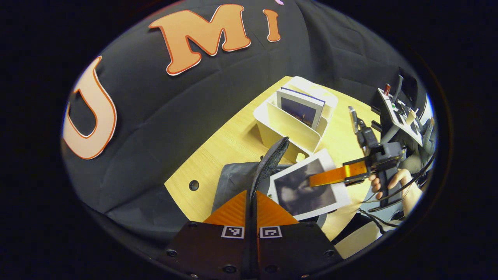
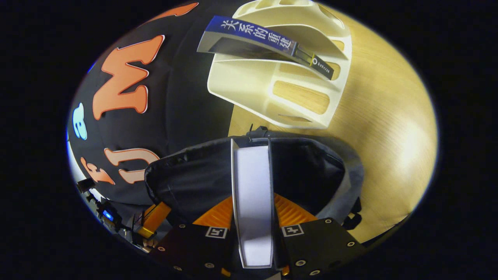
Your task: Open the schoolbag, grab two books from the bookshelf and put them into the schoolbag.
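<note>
My left gripper (image 1: 251, 194) is shut on a dark strip of the grey schoolbag's rim (image 1: 268, 159), holding it up. The schoolbag (image 1: 233, 179) lies on the wooden table. My right gripper (image 2: 253, 196) is shut on a white-edged book (image 2: 251, 171), seen edge-on above the bag's dark open mouth (image 2: 311, 171). In the left gripper view the same book (image 1: 307, 190) shows a dark cover picture, with the right gripper (image 1: 315, 179) clamped on it just right of the rim. A cream bookshelf (image 1: 288, 128) behind holds one blue-spined book (image 2: 268, 39).
The wooden table (image 1: 218, 155) has a round cable hole (image 1: 193, 185) near its left edge. A hand (image 1: 393, 182) holds the right gripper, with cables hanging below it. The bookshelf (image 2: 272, 89) stands close behind the bag; bare tabletop (image 2: 389, 116) lies to its right.
</note>
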Demonstrator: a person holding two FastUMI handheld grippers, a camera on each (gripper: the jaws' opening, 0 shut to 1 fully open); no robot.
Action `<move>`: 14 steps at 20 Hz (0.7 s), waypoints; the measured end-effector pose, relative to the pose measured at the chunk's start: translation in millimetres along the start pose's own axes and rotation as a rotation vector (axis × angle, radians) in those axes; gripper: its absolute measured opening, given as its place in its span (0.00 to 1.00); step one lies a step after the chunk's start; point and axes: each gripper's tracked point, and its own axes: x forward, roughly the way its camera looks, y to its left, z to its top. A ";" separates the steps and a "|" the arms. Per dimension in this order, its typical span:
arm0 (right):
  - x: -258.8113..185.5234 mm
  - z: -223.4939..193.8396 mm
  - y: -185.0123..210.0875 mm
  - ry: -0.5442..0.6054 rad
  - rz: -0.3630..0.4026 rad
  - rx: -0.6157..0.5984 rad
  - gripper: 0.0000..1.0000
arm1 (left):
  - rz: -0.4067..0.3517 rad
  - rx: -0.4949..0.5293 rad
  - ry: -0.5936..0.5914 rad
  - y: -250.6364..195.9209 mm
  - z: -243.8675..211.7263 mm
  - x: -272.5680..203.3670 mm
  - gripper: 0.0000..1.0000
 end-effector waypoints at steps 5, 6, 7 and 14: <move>46.0 -2.8 -3.7 -0.069 -0.004 0.020 0.36 | -0.014 -0.009 0.011 -7.4 -6.4 3.9 0.01; 54.1 -5.8 -4.0 -0.083 0.003 0.042 0.36 | -0.020 -0.012 0.015 -9.3 -6.2 4.6 0.01; 61.4 -7.1 -4.5 -0.102 0.008 0.067 0.36 | -0.019 -0.013 0.015 -8.8 -7.3 7.0 0.01; 68.4 -33.4 -16.9 -0.068 -0.081 0.128 0.83 | -0.031 -0.055 0.036 -4.2 -19.8 10.1 0.01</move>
